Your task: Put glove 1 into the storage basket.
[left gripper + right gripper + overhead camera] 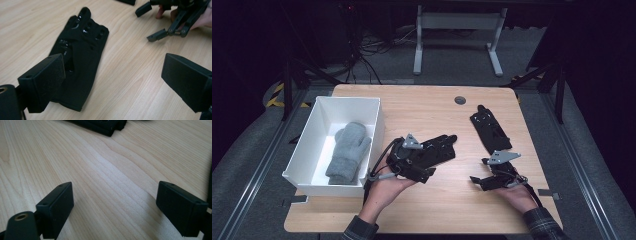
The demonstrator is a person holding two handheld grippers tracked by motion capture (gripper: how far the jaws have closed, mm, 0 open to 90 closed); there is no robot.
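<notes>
A black glove [80,47] lies flat on the wooden table [427,107], fingers pointing away from me. My left gripper [117,75] hovers over its cuff end, open, the left jaw above the glove's edge and nothing held. In the high view this glove [447,142] pokes out beyond the left gripper [434,152]. A second black glove [490,130] lies to the right. My right gripper [479,182] sits low at the front right, open, over bare wood [112,170]; the same gripper [155,23] appears at the far end of the left gripper view.
A white box [381,125] stands at the table's left with a grey mitten [348,150] inside. A dark round grommet [460,100] sits near the back edge. A black edge [100,126] crosses the top of the right gripper view.
</notes>
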